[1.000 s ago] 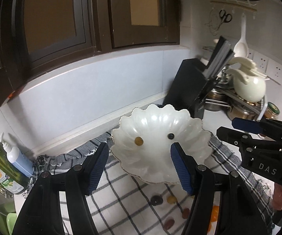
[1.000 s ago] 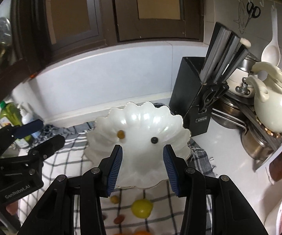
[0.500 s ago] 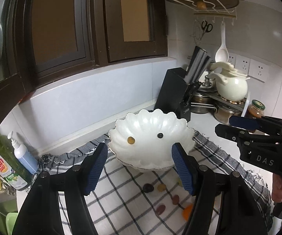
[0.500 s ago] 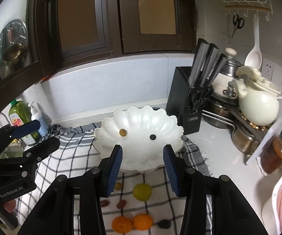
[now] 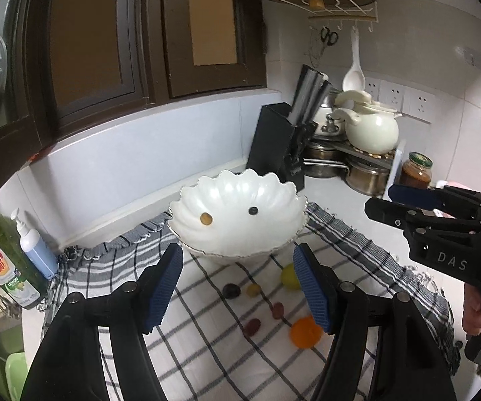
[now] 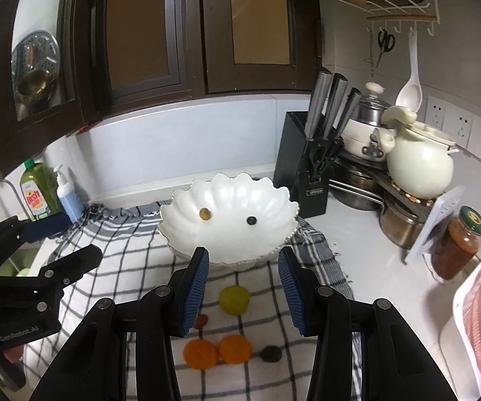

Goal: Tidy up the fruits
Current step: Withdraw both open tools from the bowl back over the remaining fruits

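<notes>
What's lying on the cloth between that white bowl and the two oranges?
A yellow-green fruit lies between the bowl and oranges, shown in the right wrist view.

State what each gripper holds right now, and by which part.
Nothing is held. The left gripper and right gripper are both open and empty, above the loose fruit on the checked cloth.
</notes>
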Tool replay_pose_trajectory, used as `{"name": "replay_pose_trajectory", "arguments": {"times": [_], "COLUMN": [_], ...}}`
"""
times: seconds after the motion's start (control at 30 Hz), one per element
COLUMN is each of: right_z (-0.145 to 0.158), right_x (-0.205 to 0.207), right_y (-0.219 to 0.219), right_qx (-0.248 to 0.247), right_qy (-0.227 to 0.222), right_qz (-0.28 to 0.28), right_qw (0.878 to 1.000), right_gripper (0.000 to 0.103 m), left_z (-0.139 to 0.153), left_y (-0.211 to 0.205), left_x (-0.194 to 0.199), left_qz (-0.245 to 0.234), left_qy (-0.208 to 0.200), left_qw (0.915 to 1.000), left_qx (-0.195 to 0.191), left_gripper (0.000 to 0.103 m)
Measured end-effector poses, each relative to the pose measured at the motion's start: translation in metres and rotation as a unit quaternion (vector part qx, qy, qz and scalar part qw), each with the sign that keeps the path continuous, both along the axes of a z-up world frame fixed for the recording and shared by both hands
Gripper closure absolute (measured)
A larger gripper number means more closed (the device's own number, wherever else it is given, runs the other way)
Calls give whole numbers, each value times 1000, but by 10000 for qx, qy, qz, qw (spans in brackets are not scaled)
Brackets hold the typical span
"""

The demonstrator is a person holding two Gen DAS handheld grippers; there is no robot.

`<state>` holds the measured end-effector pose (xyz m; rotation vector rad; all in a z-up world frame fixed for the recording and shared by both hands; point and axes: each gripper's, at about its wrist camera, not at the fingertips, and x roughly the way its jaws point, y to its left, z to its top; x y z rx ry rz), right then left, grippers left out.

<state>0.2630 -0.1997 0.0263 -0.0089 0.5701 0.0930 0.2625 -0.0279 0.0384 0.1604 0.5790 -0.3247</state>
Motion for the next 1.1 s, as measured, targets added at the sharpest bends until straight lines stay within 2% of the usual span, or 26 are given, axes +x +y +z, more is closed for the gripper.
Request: {"name": "replay_pose_trajectory", "arguments": {"times": [0.5, 0.83, 1.1], "right_z": [-24, -46, -72], "right_x": [-37, -46, -42], "right_y": [-18, -31, -40], "right_qx": [88, 122, 152], "right_qy": [15, 101, 380], "right_qz": [-177, -212, -163], "right_qw": [9998, 9996, 9990], "right_gripper": [58, 58, 58], "left_z": [-24, -44, -64], "left_y": [-13, -28, -42], "left_x": [-33, -43, -45], "left_qz": [-299, -332, -379], "left_qy": [360, 368, 452], "left_qw": [9988, 9987, 9980], "left_qx": [-103, 92, 239], "left_gripper": [34, 34, 34]}}
